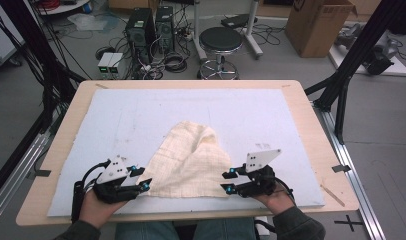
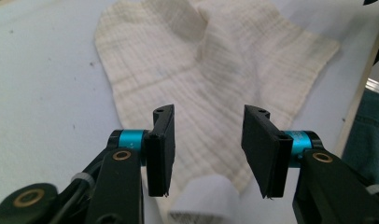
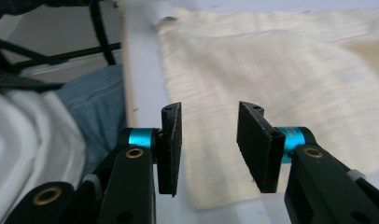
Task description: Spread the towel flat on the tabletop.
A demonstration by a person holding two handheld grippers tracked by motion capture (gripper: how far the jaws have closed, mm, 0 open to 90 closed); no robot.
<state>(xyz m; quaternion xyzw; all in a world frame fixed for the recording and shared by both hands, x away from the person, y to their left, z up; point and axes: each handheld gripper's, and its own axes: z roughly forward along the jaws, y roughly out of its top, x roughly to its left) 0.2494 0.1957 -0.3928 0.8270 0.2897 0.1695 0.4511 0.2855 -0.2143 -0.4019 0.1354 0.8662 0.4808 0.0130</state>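
A cream, faintly checked cloth (image 1: 191, 160) lies rumpled on the white mat (image 1: 116, 120), folded to a peak at its far end.

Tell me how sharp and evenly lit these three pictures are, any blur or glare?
High view: soft, even light, no glare, slightly coarse; cloth weave barely resolved. Left gripper view: cloth weave fairly sharp, the near white fold at the bottom edge blurred. Right gripper view: the cloth washes out pale towards the top; jaws crisp.

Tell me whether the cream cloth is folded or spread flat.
Folded, loosely. The cream cloth lies doubled over on the white mat, narrowing to a rumpled hump with a crease at its far end; only its near edge lies straight and flat.
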